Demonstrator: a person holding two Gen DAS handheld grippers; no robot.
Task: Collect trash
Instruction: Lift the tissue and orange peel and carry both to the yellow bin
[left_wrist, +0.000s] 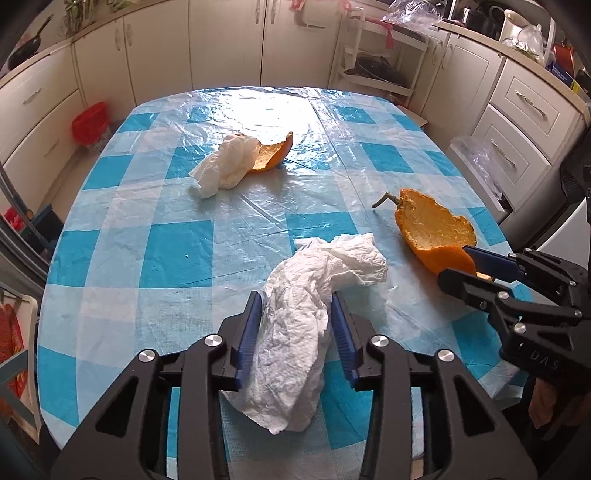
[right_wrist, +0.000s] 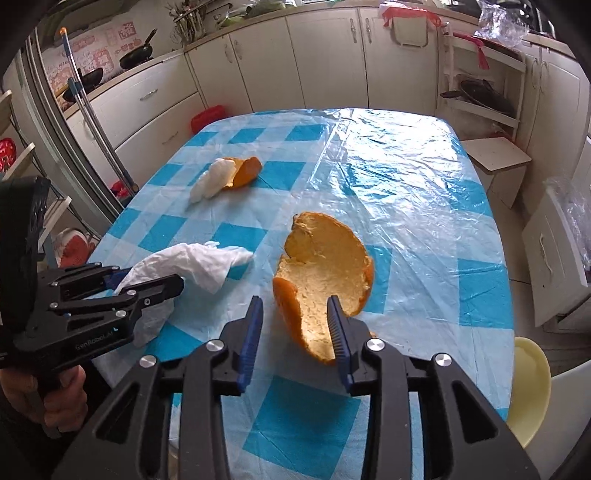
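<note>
1. A crumpled tissue (left_wrist: 295, 328) is shown lying on the checked surface (left_wrist: 147, 206), near its front edge; it lies between the pads of the left hand-held gripper (left_wrist: 295, 332), whose jaws stand apart around it. The pads are seen just beside the paper, but no pinch is shown.
2. A large peel (right_wrist: 325, 280), inner side up, is shown on the surface to the right of the tissue. The right hand-held gripper (right_wrist: 295, 328) is set astride its near end, jaws apart: one pad lies over the hollow, the other outside the rim. Whether either pad touches cannot be told.
3. Both grippers are pointed steeply down, presumably so that each piece can be taken from above.
4. A second tissue (left_wrist: 227, 166) and a second peel (left_wrist: 273, 151) are shown touching each other further back on the surface, well apart from both grippers.
5. A red-lined bin (left_wrist: 90, 123) is seen on the floor beyond the far left corner; it is judged the likely place for the trash.
6. The task is judged to be at an early stage, as all four pieces lie uncollected.
</note>
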